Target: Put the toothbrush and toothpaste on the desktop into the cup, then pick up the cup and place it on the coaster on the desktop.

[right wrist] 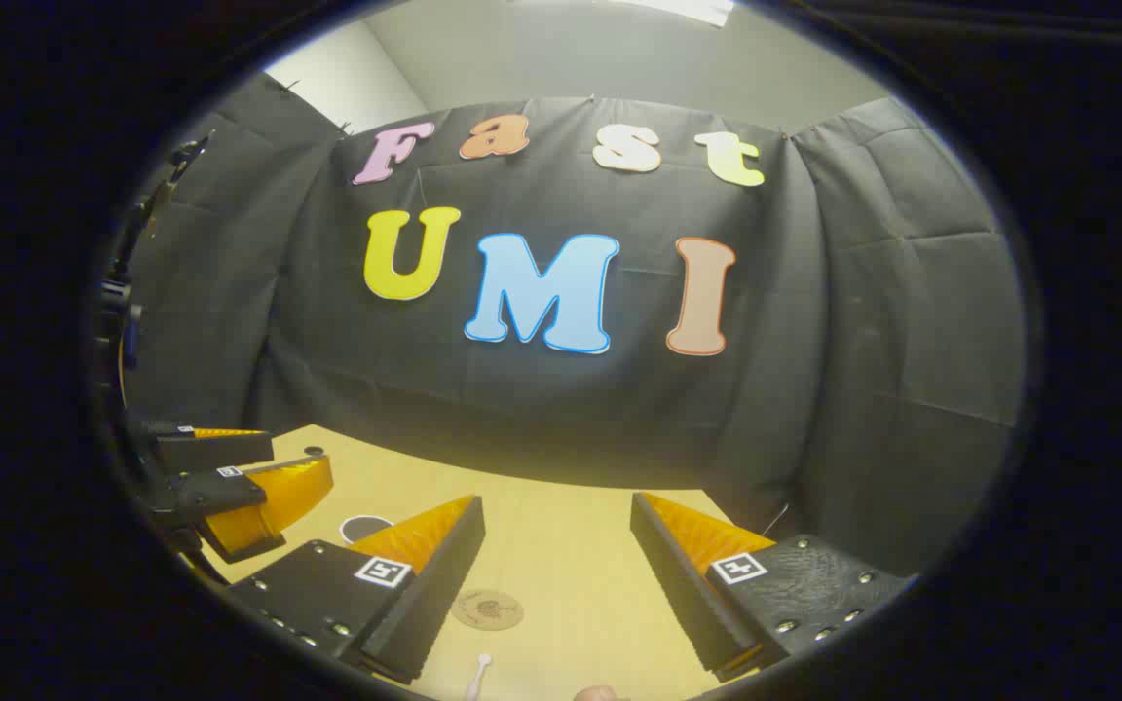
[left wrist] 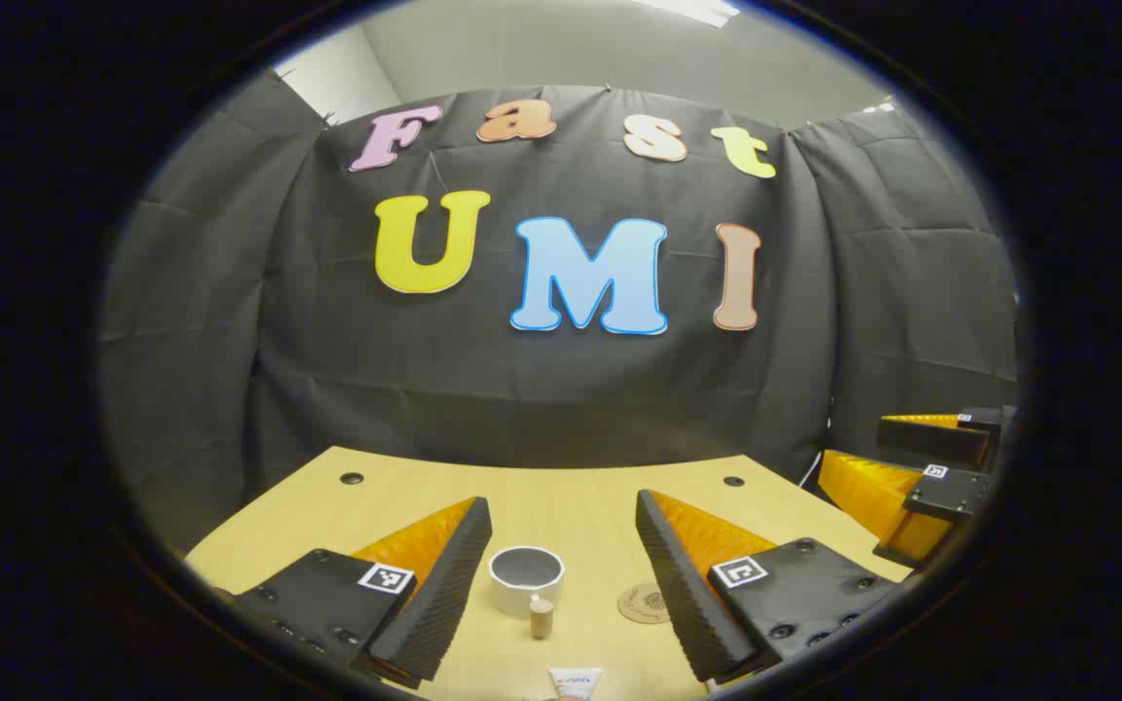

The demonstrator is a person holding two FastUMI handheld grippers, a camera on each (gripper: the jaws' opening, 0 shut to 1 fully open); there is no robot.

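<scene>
Cup point(left wrist: 526, 578): white, upright on the wooden desktop point(left wrist: 561, 497), its interior apparently empty; a small cork-like stopper point(left wrist: 542, 617) stands just in front of it. Toothpaste point(left wrist: 575, 682): only its end visible, lying on the desktop nearer than the cup, outside it. Toothbrush point(right wrist: 476, 675): seemingly the pale tip lying on the desktop, near the coaster point(right wrist: 488, 609), which is bare. Left gripper point(left wrist: 563, 574) and right gripper point(right wrist: 557, 574): both hover with fingers spread wide, holding nothing. Judged stage: start; both insertions and the cup transfer remain
</scene>
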